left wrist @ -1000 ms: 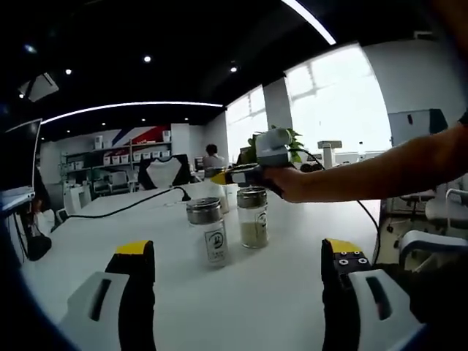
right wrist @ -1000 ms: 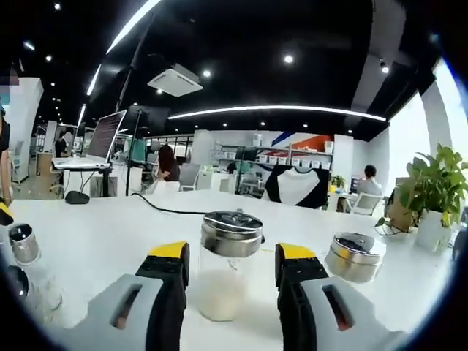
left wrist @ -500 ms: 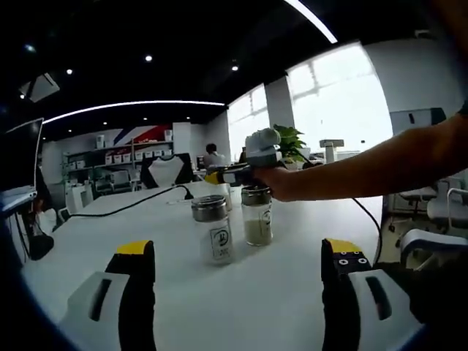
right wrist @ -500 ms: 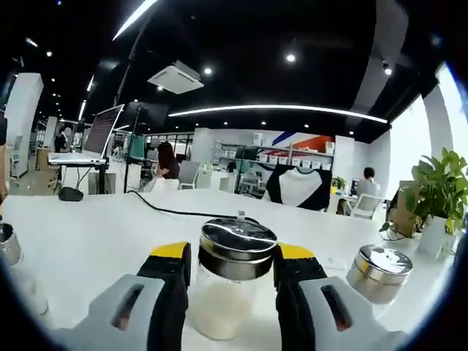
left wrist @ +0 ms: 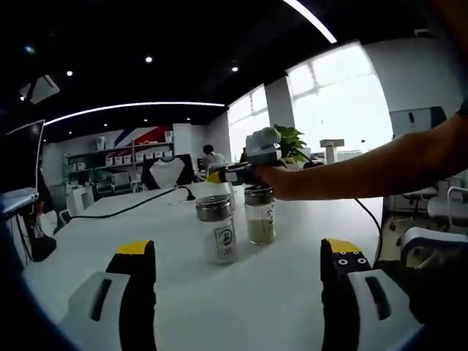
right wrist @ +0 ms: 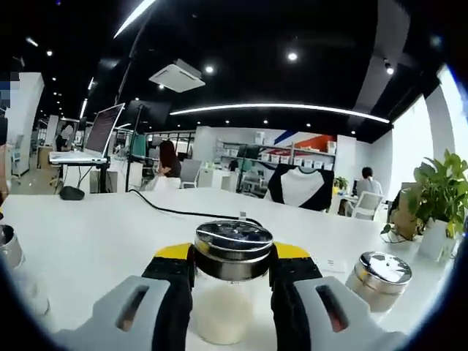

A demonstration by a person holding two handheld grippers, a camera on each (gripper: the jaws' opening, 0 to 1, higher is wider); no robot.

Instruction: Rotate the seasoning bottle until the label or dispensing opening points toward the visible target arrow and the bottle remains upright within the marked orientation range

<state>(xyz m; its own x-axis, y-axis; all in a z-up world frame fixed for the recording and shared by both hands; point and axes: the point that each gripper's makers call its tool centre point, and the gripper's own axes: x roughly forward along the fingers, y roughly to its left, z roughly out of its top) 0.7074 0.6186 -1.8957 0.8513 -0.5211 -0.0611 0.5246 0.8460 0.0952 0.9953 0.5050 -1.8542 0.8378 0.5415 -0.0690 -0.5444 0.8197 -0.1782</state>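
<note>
In the right gripper view a glass seasoning bottle (right wrist: 221, 313) holding white powder, with a steel lid, stands upright on the white table (right wrist: 95, 241). My right gripper (right wrist: 232, 254) is shut on it, its yellow-tipped jaws pressing both sides of the lid. In the left gripper view my left gripper (left wrist: 238, 256) is open wide and low over the table, with nothing between its fingers. Ahead of it two steel-lidded bottles stand side by side: a labelled one (left wrist: 218, 232) and one with greenish contents (left wrist: 261, 218). Just behind them is the right gripper (left wrist: 245, 162), held by a person's arm (left wrist: 365, 170).
Another steel-lidded bottle (right wrist: 379, 278) stands to the right of the held one, and a further bottle (right wrist: 10, 248) at the left edge. A black cable (right wrist: 186, 212) crosses the table behind. A potted plant (right wrist: 437, 191) is far right. Office shelves and seated people fill the background.
My right gripper's jaws have come together onto the white-powder bottle's lid, after moving up around it. The left gripper view has drifted slightly; its jaws stay open.
</note>
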